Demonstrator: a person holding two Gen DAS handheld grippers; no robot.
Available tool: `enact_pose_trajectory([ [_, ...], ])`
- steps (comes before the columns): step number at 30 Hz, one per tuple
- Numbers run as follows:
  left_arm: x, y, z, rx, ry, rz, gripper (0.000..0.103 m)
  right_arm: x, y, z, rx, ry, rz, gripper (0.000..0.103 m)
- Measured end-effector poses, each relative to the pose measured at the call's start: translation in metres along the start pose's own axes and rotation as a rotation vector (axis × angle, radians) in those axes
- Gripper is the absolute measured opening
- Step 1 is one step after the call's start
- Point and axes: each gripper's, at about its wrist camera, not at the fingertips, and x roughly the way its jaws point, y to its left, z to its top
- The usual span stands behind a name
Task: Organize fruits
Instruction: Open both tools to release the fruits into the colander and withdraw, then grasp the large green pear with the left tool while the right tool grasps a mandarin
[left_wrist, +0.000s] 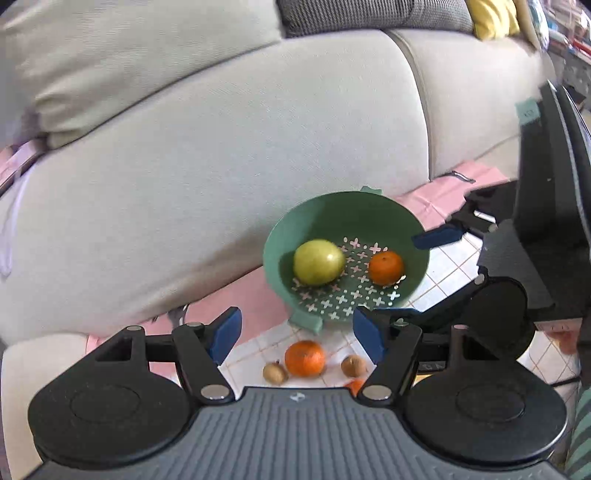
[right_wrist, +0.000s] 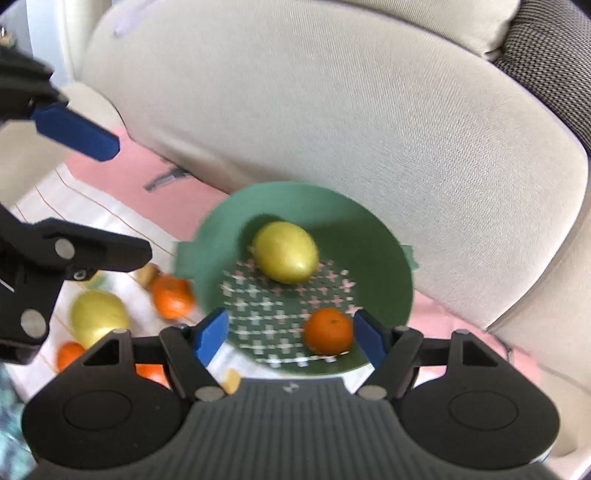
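- Left gripper (left_wrist: 297, 334) hangs wide, blue pads parted, nothing between them.
- Right gripper (right_wrist: 291, 338) is spread too, empty, above the green colander (right_wrist: 380, 236).
- Inside the colander: a yellow-green fruit (right_wrist: 285, 257) at the far side, an orange (right_wrist: 328, 331) nearer, apart.
- On the tiled cloth (left_wrist: 447, 269), near the left claw: another orange (left_wrist: 304, 358) between two brown nuts (left_wrist: 275, 373).
- Beige sofa (left_wrist: 221, 166) behind.
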Motion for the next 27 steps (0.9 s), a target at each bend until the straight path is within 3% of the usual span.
enact_pose_trajectory([
  [6, -0.024, -0.008, -0.037, -0.036, -0.018, 0.014, 0.081, -0.031, 0.031, -0.032, 0.125, -0.102, -0.013, 0.078],
  [12, -0.037, 0.000, -0.069, -0.068, -0.013, 0.004, 0.081, -0.047, 0.059, -0.066, 0.269, -0.123, -0.012, 0.079],
  [20, -0.034, 0.028, -0.111, -0.278, -0.016, -0.109, 0.081, -0.052, 0.087, -0.098, 0.321, -0.146, -0.085, 0.079],
  [27, -0.012, 0.035, -0.135, -0.362, 0.016, -0.142, 0.081, -0.037, 0.097, -0.111, 0.297, -0.119, -0.071, 0.079],
])
